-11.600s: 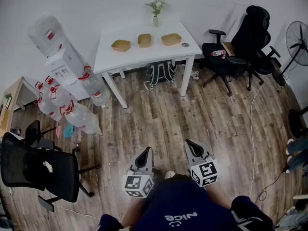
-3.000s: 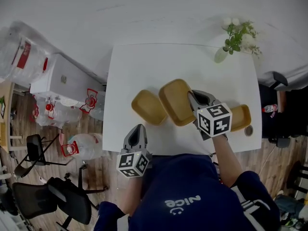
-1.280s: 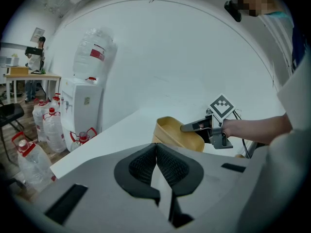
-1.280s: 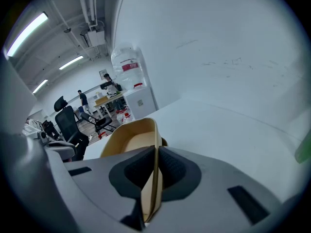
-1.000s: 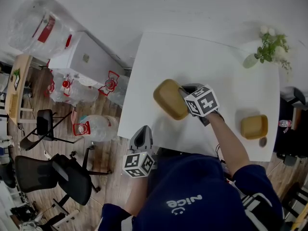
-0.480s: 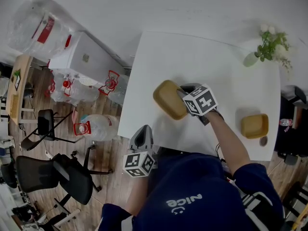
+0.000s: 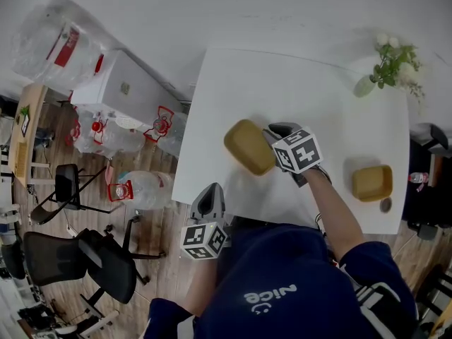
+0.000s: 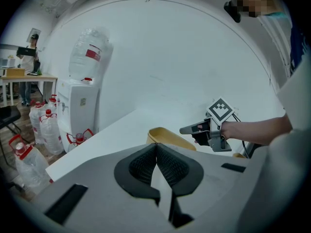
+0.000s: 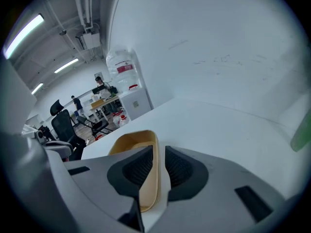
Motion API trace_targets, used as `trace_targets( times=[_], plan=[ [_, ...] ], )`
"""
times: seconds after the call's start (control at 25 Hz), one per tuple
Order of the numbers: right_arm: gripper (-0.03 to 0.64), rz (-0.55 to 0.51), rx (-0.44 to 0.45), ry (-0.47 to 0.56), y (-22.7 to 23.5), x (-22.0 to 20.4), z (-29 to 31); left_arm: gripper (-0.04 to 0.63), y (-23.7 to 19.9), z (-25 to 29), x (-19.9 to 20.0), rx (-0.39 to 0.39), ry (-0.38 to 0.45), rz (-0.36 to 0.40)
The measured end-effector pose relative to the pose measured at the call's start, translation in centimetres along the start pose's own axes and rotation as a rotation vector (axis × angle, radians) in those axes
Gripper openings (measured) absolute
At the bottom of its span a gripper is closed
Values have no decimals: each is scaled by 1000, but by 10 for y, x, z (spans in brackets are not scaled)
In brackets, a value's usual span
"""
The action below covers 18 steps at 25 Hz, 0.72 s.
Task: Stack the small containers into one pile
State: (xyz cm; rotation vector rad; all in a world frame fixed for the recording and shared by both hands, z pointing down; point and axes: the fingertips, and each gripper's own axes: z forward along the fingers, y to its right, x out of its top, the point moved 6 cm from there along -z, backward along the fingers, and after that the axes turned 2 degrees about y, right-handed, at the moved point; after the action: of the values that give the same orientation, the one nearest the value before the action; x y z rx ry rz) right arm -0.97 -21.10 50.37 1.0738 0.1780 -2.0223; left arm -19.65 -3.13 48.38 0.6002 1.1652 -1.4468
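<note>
R tool (image 9: 157, 153) astride tan container (image 9: 130, 142) rim, seemingly loose, L tool (image 8: 156, 147) closed

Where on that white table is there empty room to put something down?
Bare: the whole far half of the white table, from its left edge to the white vase of flowers. Also the strip between the right claw and the tan rectangular container near the right edge. Crowded: around the other tan container, whose rim sits between that claw's jaws.

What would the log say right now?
right gripper: jaws slightly apart around container rim | left gripper: shut, empty | other container: alone, far right
</note>
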Motion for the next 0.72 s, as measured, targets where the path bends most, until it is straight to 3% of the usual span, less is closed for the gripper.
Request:
trace_targets(
  times=[0.52, 0.72],
  plan=[
    [62, 179, -146, 189, 28, -6, -88, 18, 16, 17, 6, -96, 3, 27],
    [160, 265, -207, 237, 38, -22, -124, 18, 19, 23, 8, -130, -5, 29]
  ],
)
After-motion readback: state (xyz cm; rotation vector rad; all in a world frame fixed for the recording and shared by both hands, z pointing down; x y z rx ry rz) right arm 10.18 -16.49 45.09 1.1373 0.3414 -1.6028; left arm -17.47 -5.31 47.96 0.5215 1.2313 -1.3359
